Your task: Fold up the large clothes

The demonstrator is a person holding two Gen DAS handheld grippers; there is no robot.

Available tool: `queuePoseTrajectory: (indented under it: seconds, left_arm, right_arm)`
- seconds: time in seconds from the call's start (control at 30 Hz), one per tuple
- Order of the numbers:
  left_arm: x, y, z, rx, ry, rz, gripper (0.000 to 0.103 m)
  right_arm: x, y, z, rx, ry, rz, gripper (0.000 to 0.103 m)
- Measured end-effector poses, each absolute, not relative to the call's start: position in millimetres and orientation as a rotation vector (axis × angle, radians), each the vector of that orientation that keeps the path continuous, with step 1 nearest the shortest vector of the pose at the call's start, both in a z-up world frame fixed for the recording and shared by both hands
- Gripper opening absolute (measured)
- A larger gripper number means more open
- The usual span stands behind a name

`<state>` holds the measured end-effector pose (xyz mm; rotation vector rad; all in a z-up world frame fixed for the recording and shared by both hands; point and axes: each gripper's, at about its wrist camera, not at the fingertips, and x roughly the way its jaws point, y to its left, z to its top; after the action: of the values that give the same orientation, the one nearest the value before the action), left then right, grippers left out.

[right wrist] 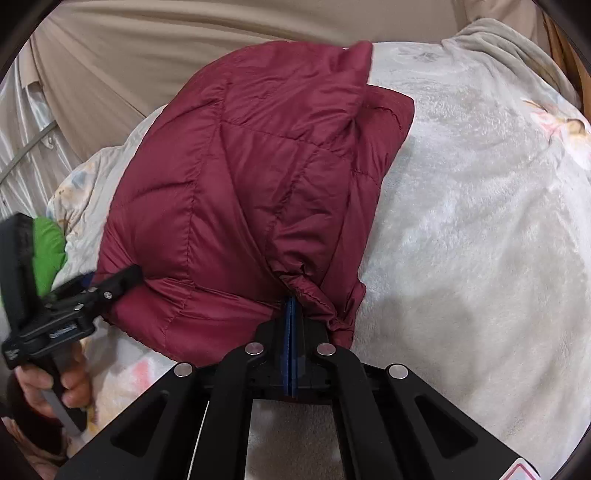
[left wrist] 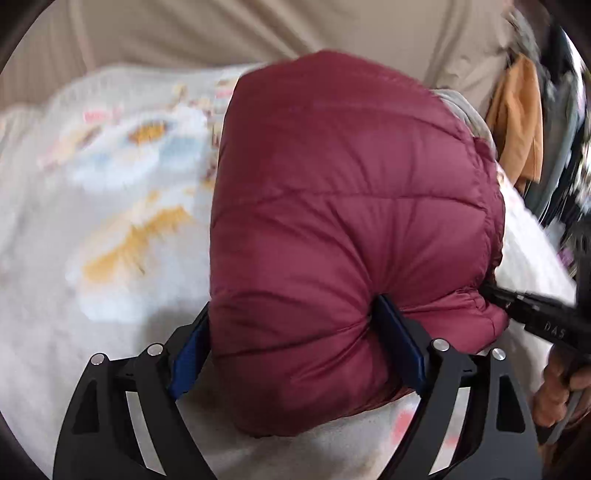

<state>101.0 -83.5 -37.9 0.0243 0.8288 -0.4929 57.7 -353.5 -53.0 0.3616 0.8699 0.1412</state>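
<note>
A dark red quilted puffer jacket (left wrist: 351, 206) lies bunched on a pale fleece blanket (left wrist: 74, 266). My left gripper (left wrist: 295, 325) is shut on a thick puffy fold of its near edge, the blue pads pressed in on both sides. My right gripper (right wrist: 291, 306) is shut tight on a gathered corner of the jacket (right wrist: 236, 177), pads almost touching. In the left wrist view the right gripper (left wrist: 532, 314) enters from the right at the jacket's edge. In the right wrist view the left gripper (right wrist: 110, 284) bites the jacket's left edge.
The blanket (right wrist: 461, 221) with faint prints covers the bed. A beige sheet (left wrist: 258, 33) hangs behind. Hanging clothes, one orange (left wrist: 517, 118), are at the far right. A green object (right wrist: 48, 247) sits at the left.
</note>
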Motion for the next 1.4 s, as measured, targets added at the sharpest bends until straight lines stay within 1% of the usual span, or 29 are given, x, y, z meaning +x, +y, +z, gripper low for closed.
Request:
queuePoseTrajectory:
  seconds: [0.03,0.1,0.13,0.2,0.23,0.27,0.3,0.4,0.5,0.63,0.67,0.7,0.73,0.83,0.97,1.17,1.4]
  left_arm:
    - [103.6,-80.0,-36.4,-0.002,0.846,-0.505,0.083]
    - [102.1,-74.5,-27.1,-0.024,0.858,-0.512,0.079]
    - [100.2,-70.8,-16.7,-0.031,0.855,-0.508,0.076]
    - [95.0,-64.0,9.5,-0.049,0.781,-0.520,0.076]
    - [92.8,-62.3,31.2,-0.045,0.715,-0.516,0.076]
    - [92.3,-63.3,45.3,-0.036,0.674,-0.507,0.076]
    - [93.0,-66.5,59.1,-0.022,0.631,-0.499,0.077]
    - [104.1,-86.4,84.1,0.050,0.556,-0.444,0.078]
    - [127.5,-107.9,83.4,0.082,0.582,-0.423,0.078]
    - [163.2,-132.7,58.4,0.121,0.669,-0.395,0.078]
    - [170.3,-135.5,51.2,0.125,0.689,-0.387,0.078]
    - [173.7,-135.2,45.0,0.123,0.701,-0.385,0.079]
    - [179.1,-136.4,38.0,0.114,0.715,-0.388,0.080]
    - [188.0,-136.9,27.4,0.093,0.729,-0.389,0.086]
    - [193.3,-140.2,15.5,0.104,0.733,-0.383,0.091]
    - [188.5,-148.2,2.8,0.143,0.690,-0.348,0.092]
    - [191.5,-149.9,-5.8,0.147,0.687,-0.334,0.094]
  right_arm:
    - [56.4,-355.1,-50.2,0.379,0.872,0.139,0.000]
    - [51.0,-355.0,-34.0,0.387,0.858,0.117,0.000]
    - [46.0,-354.6,-18.6,0.373,0.820,0.099,0.000]
    - [40.3,-356.0,12.5,0.351,0.737,0.056,0.000]
    - [41.1,-357.6,28.7,0.357,0.698,0.029,0.000]
    - [42.7,-359.3,38.3,0.369,0.672,0.019,0.003]
    - [50.1,-358.6,54.4,0.382,0.640,0.021,0.009]
    - [81.6,-346.4,74.5,0.315,0.613,-0.015,0.010]
    - [122.8,-340.3,66.1,0.292,0.674,-0.027,0.009]
    - [168.9,-350.1,32.1,0.309,0.773,-0.076,0.007]
    - [178.5,-356.6,19.7,0.332,0.797,-0.088,0.006]
    - [183.3,-361.9,11.9,0.348,0.805,-0.093,0.000]
    - [188.4,-367.1,5.7,0.361,0.808,-0.099,0.000]
    - [196.5,-377.9,-11.2,0.393,0.820,-0.095,0.000]
    - [202.5,-377.7,-24.4,0.394,0.835,-0.076,0.000]
    - [202.9,-374.2,-36.8,0.388,0.830,-0.073,0.000]
    - [203.4,-370.2,-39.0,0.364,0.816,-0.093,0.000]
